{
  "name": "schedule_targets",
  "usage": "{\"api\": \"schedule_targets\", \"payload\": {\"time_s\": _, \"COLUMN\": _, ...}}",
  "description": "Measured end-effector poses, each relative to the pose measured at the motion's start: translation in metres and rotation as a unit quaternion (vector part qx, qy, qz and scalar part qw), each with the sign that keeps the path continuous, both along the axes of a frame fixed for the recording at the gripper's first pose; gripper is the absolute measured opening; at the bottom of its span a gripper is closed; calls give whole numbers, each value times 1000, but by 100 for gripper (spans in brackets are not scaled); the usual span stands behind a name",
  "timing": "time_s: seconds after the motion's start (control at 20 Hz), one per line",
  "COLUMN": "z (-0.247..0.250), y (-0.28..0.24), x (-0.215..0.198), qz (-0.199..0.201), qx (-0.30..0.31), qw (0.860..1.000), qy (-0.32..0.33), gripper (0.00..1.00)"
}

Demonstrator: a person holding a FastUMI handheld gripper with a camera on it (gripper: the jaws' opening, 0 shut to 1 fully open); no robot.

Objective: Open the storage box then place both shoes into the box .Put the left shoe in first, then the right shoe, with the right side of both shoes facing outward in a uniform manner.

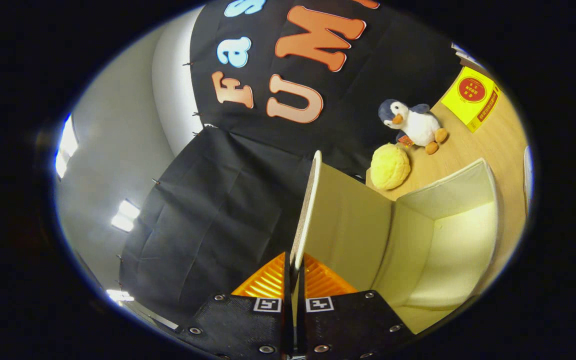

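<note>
My gripper (294, 270) is shut on the edge of the storage box's lid (308, 205), a thin cream panel with a woven outer face. The lid is swung up and stands edge-on straight ahead of my fingers. To the right of the lid the box (448, 235) lies open, its pale cream inside walls and floor showing with nothing in them. The box rests on a light wooden table (473, 150). The whole view is tilted.
Beyond the box on the table sit a yellow round plush (390, 166) and a stuffed penguin (413, 125). A yellow card (472, 97) lies farther back. Black cloth hangs left of the lid, with a white wall and ceiling lights beyond.
</note>
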State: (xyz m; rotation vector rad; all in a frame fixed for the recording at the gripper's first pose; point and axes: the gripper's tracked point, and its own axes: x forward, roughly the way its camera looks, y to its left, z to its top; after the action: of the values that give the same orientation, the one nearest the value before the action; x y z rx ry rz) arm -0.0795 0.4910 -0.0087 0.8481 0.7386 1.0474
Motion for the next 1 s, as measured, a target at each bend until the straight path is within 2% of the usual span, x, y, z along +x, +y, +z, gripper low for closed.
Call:
{"api": "schedule_targets", "payload": {"time_s": 0.15, "z": -1, "y": 32, "x": -5, "qz": -3, "qx": -26, "qw": 999, "qy": -25, "gripper": 10}}
{"api": "schedule_targets", "payload": {"time_s": 0.25, "z": -15, "y": 48, "x": -15, "qz": 9, "qx": -71, "qw": 996, "qy": -46, "gripper": 20}}
{"api": "schedule_targets", "payload": {"time_s": 0.3, "z": -24, "y": 52, "x": -19, "qz": 13, "qx": -96, "qw": 993, "qy": -60, "gripper": 41}}
{"api": "schedule_targets", "payload": {"time_s": 0.35, "z": -29, "y": 52, "x": -22, "qz": 14, "qx": -119, "qw": 990, "qy": -76, "gripper": 55}}
{"api": "schedule_targets", "payload": {"time_s": 0.4, "z": -35, "y": 50, "x": -22, "qz": 10, "qx": -138, "qw": 986, "qy": -90, "gripper": 78}}
{"api": "schedule_targets", "payload": {"time_s": 0.5, "z": -49, "y": 34, "x": -18, "qz": -10, "qx": -174, "qw": 978, "qy": -112, "gripper": 97}}
{"api": "schedule_targets", "payload": {"time_s": 0.75, "z": -66, "y": -39, "x": 13, "qz": -85, "qx": -230, "qw": 962, "qy": -123, "gripper": 98}}
{"api": "schedule_targets", "payload": {"time_s": 1.0, "z": -85, "y": -147, "x": 48, "qz": -174, "qx": -292, "qw": 933, "qy": -117, "gripper": 98}}
